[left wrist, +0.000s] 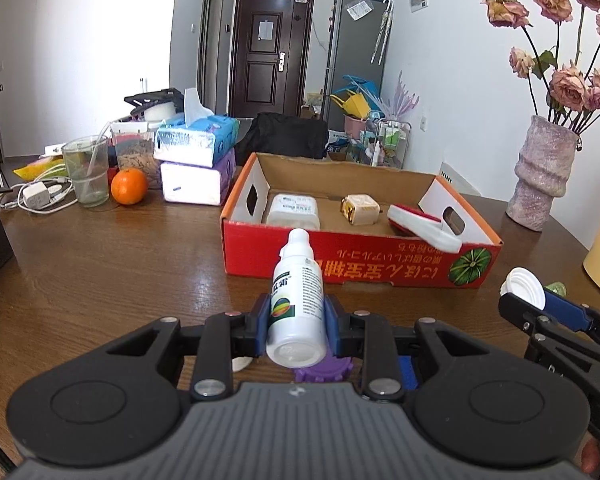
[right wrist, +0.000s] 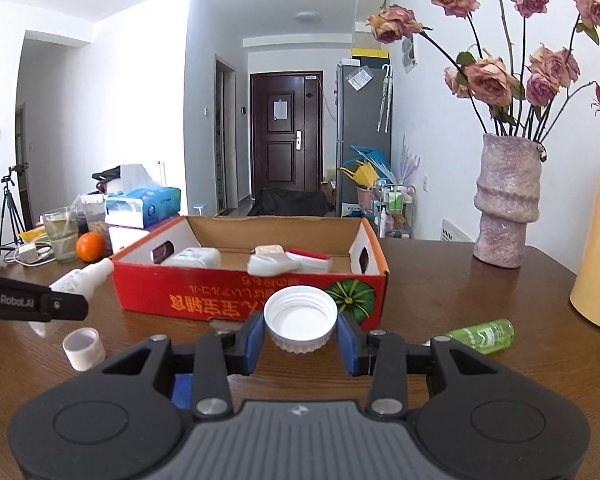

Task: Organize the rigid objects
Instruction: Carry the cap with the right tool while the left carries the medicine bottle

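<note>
A brown wooden table is spread across both views, with white walls and a dark door seen down the hallway behind it. At the far left a white charger with its cable is laid beside a drinking glass, and an orange is set just beside the glass. Next, two tissue packs are stacked one on the other. A small white ring is seen standing on the wood near the left gripper. Past the middle, an open red cardboard box is placed on the table, and a white container, a cream block and a red-and-white item are lying inside it. A green bottle is left on its side to the right of the box, and a pink vase of dried roses is stood at the right. The left gripper is held above the table in front of the box, its jaws clamped on a white bottle whose cap is pointed toward the box. The right gripper is held to its right, also before the box, jaws closed upon a white lid with its hollow side turned up.
</note>
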